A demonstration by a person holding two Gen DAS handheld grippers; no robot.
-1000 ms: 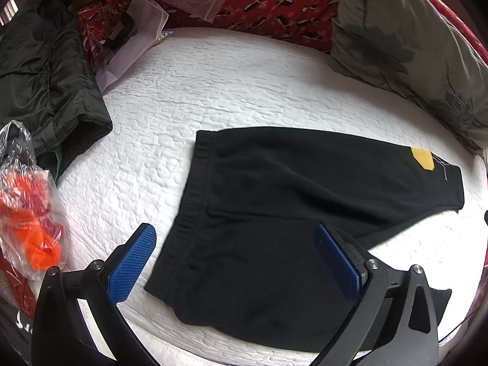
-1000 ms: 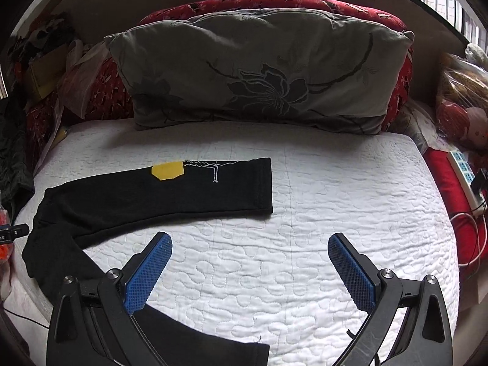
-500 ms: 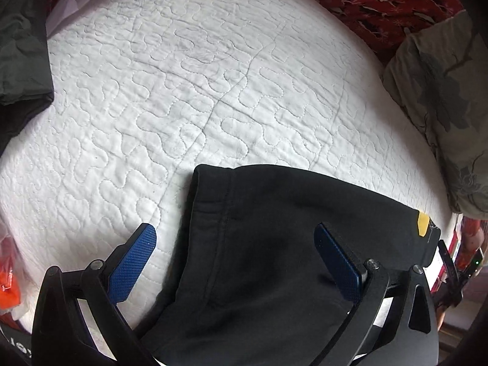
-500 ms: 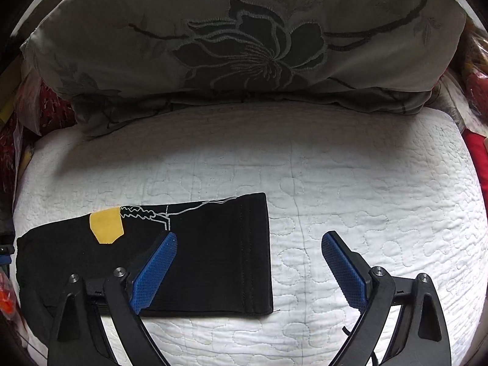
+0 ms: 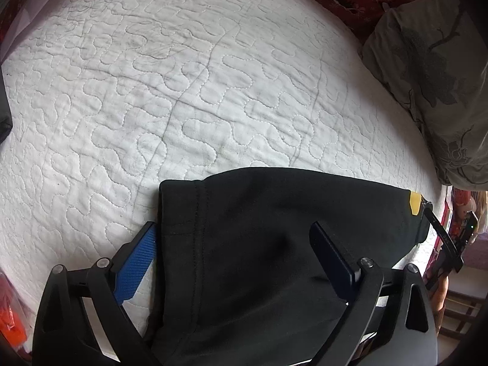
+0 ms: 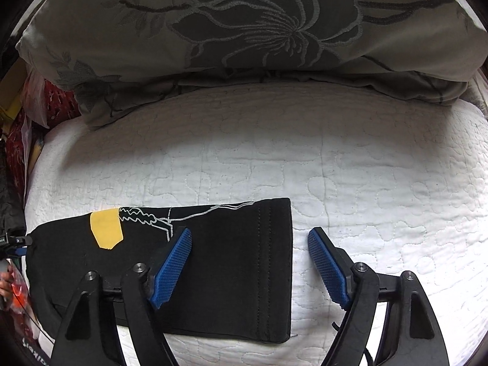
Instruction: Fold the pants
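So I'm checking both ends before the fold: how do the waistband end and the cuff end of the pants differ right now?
The waistband end is plain black with vertical stitch lines; the cuff end has a yellow patch and white line print nearby. The left hand-held gripper straddles the waistband edge, one finger on the white quilt; the right hand-held gripper straddles the cuff edge likewise. Both ends lie flat, both grippers open.

Bed [image 6: 366,158]: white quilted cover, meander stitching. Black pants [image 6: 231,262] flat on it, yellow patch on leg. Grey floral pillow [image 6: 244,21] resting at head end.
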